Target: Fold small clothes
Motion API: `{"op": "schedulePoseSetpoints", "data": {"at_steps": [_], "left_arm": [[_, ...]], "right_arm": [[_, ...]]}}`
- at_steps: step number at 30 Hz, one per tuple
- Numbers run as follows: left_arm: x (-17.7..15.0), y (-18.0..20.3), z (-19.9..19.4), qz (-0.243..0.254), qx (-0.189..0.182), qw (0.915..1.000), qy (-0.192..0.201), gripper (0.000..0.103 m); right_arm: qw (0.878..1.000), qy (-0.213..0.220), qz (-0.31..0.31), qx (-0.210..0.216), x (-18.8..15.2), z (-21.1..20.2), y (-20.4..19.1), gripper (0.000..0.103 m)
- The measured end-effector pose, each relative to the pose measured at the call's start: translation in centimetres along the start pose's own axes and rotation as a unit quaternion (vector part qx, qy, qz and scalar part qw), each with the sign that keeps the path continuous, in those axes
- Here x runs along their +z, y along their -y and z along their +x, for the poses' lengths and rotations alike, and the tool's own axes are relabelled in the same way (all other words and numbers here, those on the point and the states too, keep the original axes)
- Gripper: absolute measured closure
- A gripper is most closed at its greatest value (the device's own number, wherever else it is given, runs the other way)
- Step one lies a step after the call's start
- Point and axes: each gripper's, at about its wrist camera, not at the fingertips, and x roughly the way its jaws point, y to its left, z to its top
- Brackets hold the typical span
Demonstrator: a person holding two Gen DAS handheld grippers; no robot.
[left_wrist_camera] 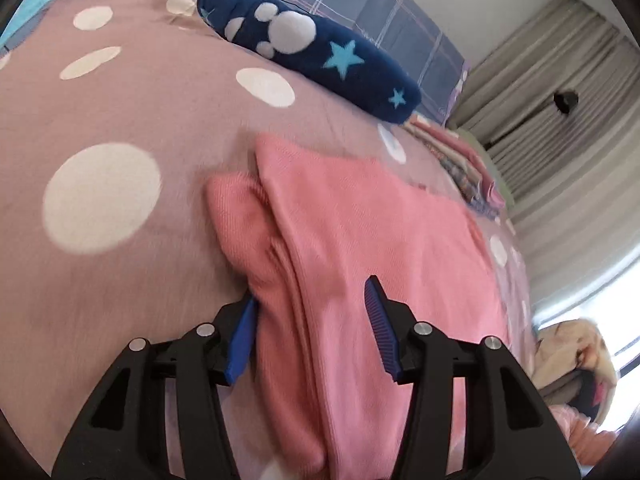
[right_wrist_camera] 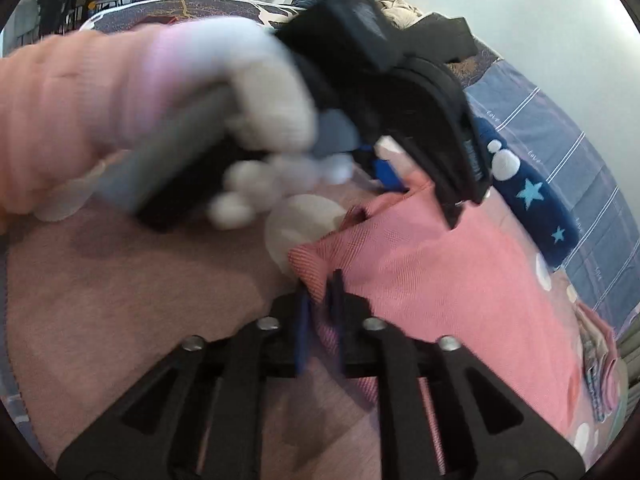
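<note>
One pink garment (left_wrist_camera: 360, 240), left gripper (left_wrist_camera: 312, 320) jaws spread; right gripper (right_wrist_camera: 320, 304) pinching its edge

So the garment (left_wrist_camera: 360, 240) is lying flat on the bed (left_wrist_camera: 120, 120), right in the middle of the left wrist view. The left gripper (left_wrist_camera: 312, 328) sits at 6 o'clock from it, one finger on each side of a bunched fold at the near edge. The stuffed pillow (left_wrist_camera: 320, 48) lies at 12 o'clock, behind the garment and apart from it. A stack of folded clothes (left_wrist_camera: 472, 176) sits out at 2 o'clock, near the bed's far edge. In the right wrist view, the right gripper (right_wrist_camera: 320, 304) pinches the garment's near corner, with the left gripper straight ahead at 12.
</note>
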Motion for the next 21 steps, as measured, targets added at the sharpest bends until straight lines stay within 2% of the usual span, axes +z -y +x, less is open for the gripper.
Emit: {"op": "schedulePoseSetpoints", "data": {"at_steps": [1, 5, 7, 11, 15, 21], "left_arm": [[0.2, -0.3, 0.2, -0.006, -0.005, 1.0000, 0.001, 0.053], [1.2, -1.2, 0.9, -0.023, -0.021, 0.9995, 0.005, 0.061], [1.4, -1.8, 1.1, -0.029, -0.025, 0.9992, 0.011, 0.069], [1.1, -2.0, 1.1, -0.024, -0.028, 0.9989, 0.030, 0.075], [1.2, -1.8, 1.2, -0.018, -0.019, 0.9992, 0.030, 0.075], [1.2, -1.7, 1.2, -0.015, -0.013, 0.9993, 0.031, 0.075]], "right_arm": [[1.000, 0.001, 0.001, -0.006, -0.1, 0.1, 0.2, 0.061], [1.000, -0.010, 0.012, -0.003, 0.2, 1.1, 0.7, 0.061], [1.000, -0.010, 0.016, -0.008, 0.6, 1.8, 0.8, 0.061], [0.999, -0.007, 0.034, -0.003, 1.0, 2.6, 1.4, 0.064], [0.999, -0.007, 0.043, 0.004, 0.9, 2.7, 1.8, 0.079], [0.999, -0.005, 0.050, 0.004, 0.7, 2.4, 1.7, 0.089]]}}
